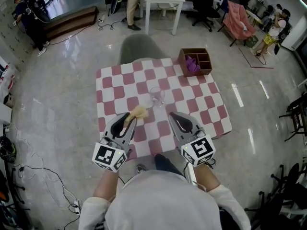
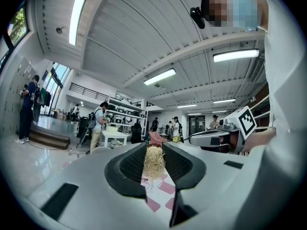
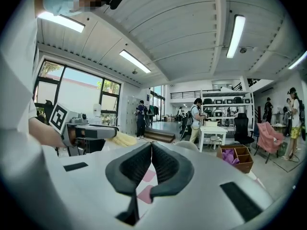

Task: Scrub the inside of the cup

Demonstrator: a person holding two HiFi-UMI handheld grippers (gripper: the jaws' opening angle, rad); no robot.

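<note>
The glass cup (image 1: 157, 96) stands upright near the middle of the surface (image 1: 206, 104), clear and thin-walled, with nothing touching it. It sits beyond both claws and between their lines, a little nearer the left one.

The left claw (image 1: 129, 118) is clamped on a scrubber (image 1: 138, 112), a straw-coloured wad of coarse, tangled fibre that sticks out past the tips toward the cup without reaching it. The right claw (image 1: 171, 114) is closed and empty, its tips pointing at the cup from the near right. Both claws have grey shells and ribbed black pads.

A red-and-white chequered cloth covers the surface. On its far right corner sits a wooden box (image 1: 195, 61) split into compartments, with purple cloth (image 1: 192, 64) bunched in the left one. It is well apart from the cup. A grey chair (image 1: 139, 49) is pushed against the far edge. Nothing lies between either claw and the cup. The floor (image 1: 67, 95) around is glossy pale stone.

The left gripper view shows the fibres pinched between the ribbed pads, with a tuft rising above them. The right gripper view shows the pads meeting at the tips with nothing between them. It also shows the scrubber's pale tuft off to its left.
</note>
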